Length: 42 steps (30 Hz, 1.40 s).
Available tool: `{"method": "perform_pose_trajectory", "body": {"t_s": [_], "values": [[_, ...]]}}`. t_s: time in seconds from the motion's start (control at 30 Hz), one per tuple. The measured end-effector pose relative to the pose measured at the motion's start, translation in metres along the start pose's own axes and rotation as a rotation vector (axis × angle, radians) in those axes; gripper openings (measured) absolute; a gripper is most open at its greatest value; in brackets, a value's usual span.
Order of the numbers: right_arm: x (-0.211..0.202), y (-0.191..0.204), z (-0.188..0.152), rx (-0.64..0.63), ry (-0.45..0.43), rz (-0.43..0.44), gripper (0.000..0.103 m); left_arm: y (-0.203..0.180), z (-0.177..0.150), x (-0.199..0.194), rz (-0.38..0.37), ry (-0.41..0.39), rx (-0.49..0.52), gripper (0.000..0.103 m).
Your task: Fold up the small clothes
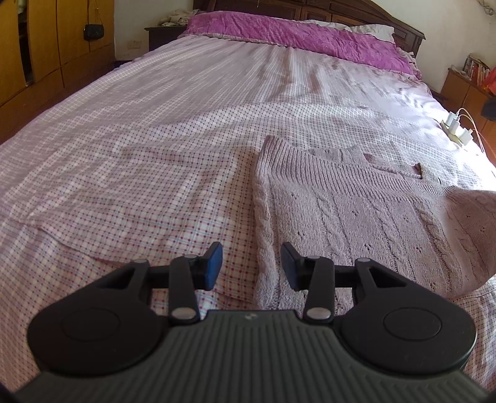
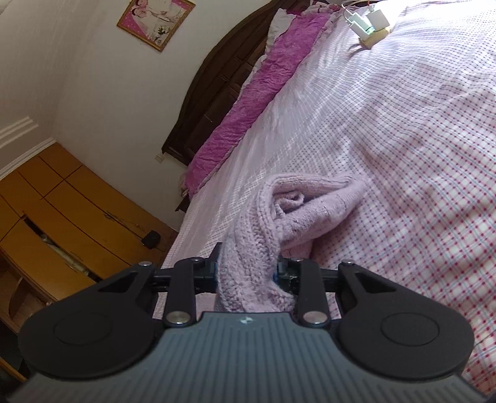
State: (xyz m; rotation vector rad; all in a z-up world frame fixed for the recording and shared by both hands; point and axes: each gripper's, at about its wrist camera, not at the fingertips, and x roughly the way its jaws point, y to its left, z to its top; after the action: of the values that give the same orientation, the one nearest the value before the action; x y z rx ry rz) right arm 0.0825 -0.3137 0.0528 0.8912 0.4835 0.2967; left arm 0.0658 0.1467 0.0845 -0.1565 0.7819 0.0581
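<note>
A pale lilac knitted sweater [image 1: 350, 217] lies on the checked bedsheet [image 1: 139, 173], its collar toward the pillows and its right side lifted into a hump. My left gripper [image 1: 251, 266] hovers open over the sweater's near left edge, nothing between its blue pads [image 1: 214, 263]. In the right wrist view, my right gripper [image 2: 248, 272] is shut on a bunched fold of the same sweater [image 2: 257, 248], which trails away onto the bed; the fabric hides most of both fingers.
A magenta pillow [image 1: 297, 37] lies along the dark wooden headboard [image 1: 310, 9]. A power strip with white chargers [image 1: 455, 127] rests on the bed's right side. Wooden wardrobes [image 1: 37, 55] stand left of the bed, and a nightstand with books [image 1: 468, 83] stands right.
</note>
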Motion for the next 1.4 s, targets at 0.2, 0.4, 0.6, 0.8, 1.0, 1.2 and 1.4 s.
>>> {"method": "perform_pose_trajectory", "body": {"t_s": [0.2, 0.4, 0.6, 0.8, 1.0, 1.2, 1.4], "values": [[0.004, 0.044, -0.005, -0.046, -0.006, 0.053, 0.029, 0.0, 0.006, -0.009, -0.005, -0.03, 0.02, 0.044], [0.025, 0.102, -0.015, -0.128, 0.044, 0.131, 0.029, 0.015, 0.006, -0.021, -0.019, -0.06, -0.023, 0.044], [0.06, 0.165, -0.053, -0.27, 0.121, 0.135, 0.029, 0.036, 0.005, -0.034, -0.012, -0.092, -0.05, 0.044], [0.124, 0.2, -0.124, -0.475, 0.291, 0.048, 0.029, 0.058, -0.001, -0.041, -0.008, -0.105, -0.088, 0.044], [0.152, 0.219, -0.203, -0.691, 0.376, -0.019, 0.043, 0.074, -0.006, -0.038, -0.003, -0.1, -0.102, 0.044], [0.128, 0.239, -0.229, -0.782, 0.38, 0.061, 0.057, 0.074, 0.007, -0.031, -0.042, -0.116, -0.093, 0.044], [0.081, 0.237, -0.212, -0.723, 0.335, 0.104, 0.059, 0.049, 0.022, -0.02, -0.129, -0.132, -0.065, 0.044]]}}
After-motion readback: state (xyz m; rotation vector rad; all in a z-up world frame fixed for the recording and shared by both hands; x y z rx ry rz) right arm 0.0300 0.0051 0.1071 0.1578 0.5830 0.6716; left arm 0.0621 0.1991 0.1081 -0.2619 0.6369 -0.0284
